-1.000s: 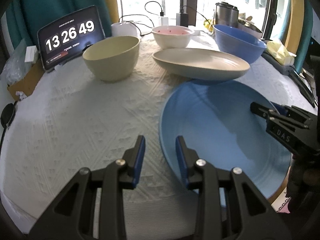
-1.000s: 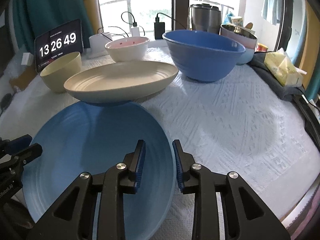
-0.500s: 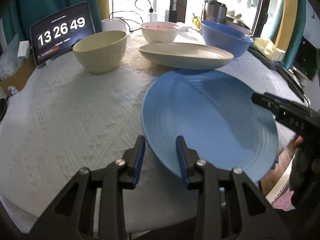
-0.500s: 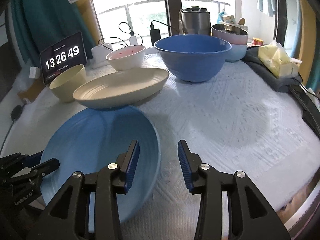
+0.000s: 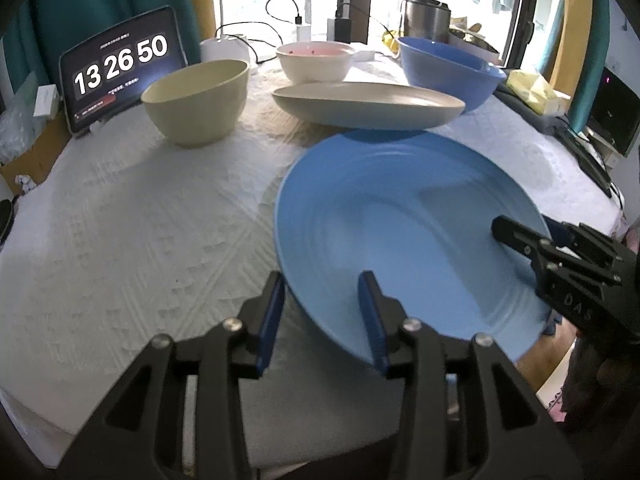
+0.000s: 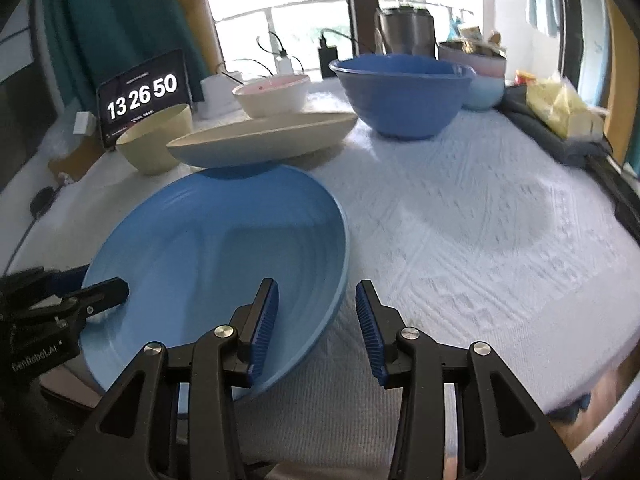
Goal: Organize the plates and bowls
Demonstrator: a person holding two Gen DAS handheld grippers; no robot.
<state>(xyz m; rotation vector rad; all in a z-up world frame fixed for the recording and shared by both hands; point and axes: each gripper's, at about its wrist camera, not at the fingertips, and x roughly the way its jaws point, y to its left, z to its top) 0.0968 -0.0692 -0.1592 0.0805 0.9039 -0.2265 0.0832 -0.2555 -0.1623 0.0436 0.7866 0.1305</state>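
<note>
While tilted, blue plate [image 5: 400, 220] seemingly angles toward beige dish [image 5: 368, 100].

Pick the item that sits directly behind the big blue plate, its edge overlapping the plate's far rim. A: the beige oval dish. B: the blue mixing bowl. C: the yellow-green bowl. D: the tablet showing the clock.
A: the beige oval dish lies just past the blue plate, its underside shadowing the plate's far rim, while the other items stand farther back or off to the side.

White-clothed table [image 5: 120, 216] carries bowls, plates, tablet clock [image 5: 120, 68].
</note>
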